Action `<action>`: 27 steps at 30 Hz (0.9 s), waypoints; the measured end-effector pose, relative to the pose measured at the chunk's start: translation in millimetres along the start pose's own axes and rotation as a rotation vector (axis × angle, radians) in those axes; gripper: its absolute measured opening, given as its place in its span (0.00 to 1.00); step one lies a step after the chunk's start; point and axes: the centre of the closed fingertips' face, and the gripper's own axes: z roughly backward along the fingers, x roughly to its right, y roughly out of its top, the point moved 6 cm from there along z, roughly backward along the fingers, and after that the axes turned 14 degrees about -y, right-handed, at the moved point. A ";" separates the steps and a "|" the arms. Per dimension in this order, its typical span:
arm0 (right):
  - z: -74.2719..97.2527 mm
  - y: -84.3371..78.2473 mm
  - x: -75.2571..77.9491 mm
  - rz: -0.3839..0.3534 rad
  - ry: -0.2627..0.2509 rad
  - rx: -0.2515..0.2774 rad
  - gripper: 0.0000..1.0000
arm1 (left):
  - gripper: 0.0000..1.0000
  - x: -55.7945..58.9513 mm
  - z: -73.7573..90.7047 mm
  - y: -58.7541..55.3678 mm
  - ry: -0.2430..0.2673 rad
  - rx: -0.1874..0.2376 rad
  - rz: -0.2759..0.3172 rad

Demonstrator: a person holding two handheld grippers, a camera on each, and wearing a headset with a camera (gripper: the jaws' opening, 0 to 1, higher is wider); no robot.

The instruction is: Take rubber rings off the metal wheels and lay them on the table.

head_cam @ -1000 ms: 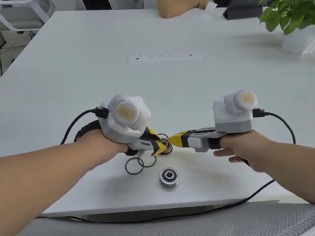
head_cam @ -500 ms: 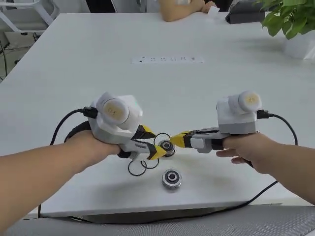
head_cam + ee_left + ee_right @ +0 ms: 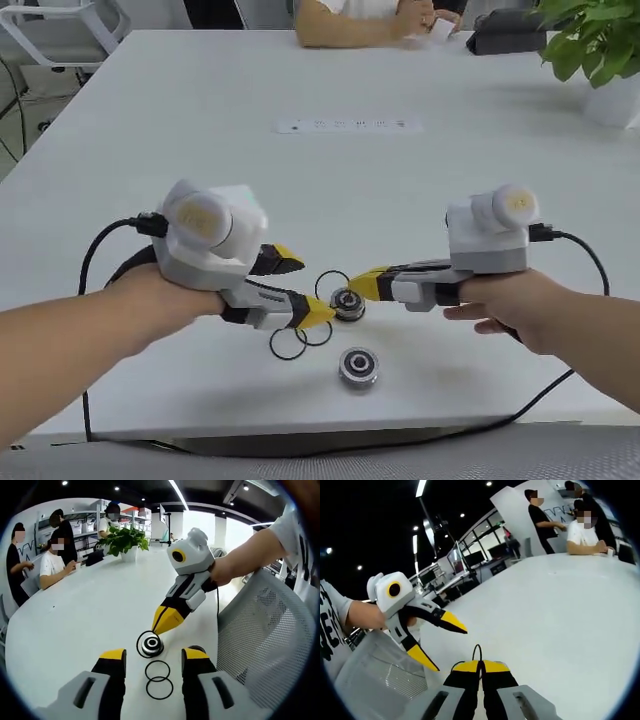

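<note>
The right tongs [image 3: 357,285] are pinched shut on a thin black rubber ring [image 3: 138,645], which seems to loop loosely round a shiny metal wheel [image 3: 347,303]. The left tongs [image 3: 311,288] gape, empty. Two loose rings [image 3: 290,343] and a second wheel [image 3: 358,365] lie on the smooth white bench [image 3: 200,120].

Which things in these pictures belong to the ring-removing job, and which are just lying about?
Job: open left gripper; right gripper, fingers shut on a thin black rubber ring; silver metal wheel between them; second silver metal wheel, lying apart; two loose black rubber rings.

Lying about: white power strip; green potted plant; dark pouch at the far end.
</note>
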 end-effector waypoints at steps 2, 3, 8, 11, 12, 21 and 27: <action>-1.3 1.6 -2.1 0.003 0.006 0.001 0.00 | 0.43 0.9 4.6 -0.4 0.003 0.003 0.014; -1.8 2.1 -3.1 0.004 0.009 0.002 0.00 | 0.44 0.9 6.2 -1.5 0.004 0.004 0.014; -5.7 4.4 -7.3 0.012 0.023 -0.001 0.00 | 0.48 -0.3 15.5 -7.9 0.014 -0.007 0.014; -7.8 5.9 -10.2 0.014 0.032 -0.001 0.00 | 0.50 0.0 21.3 -9.3 0.020 0.000 0.024; -8.4 6.1 -11.2 0.016 0.034 -0.002 0.00 | 0.50 0.5 22.7 -9.7 0.020 0.000 0.024; -15.1 6.0 -12.5 0.020 0.048 -0.014 0.00 | 0.57 1.6 39.5 -18.8 0.024 -0.002 0.033; -19.8 3.2 -16.7 0.021 0.061 -0.027 0.00 | 0.59 5.0 48.3 -23.2 0.046 0.017 0.057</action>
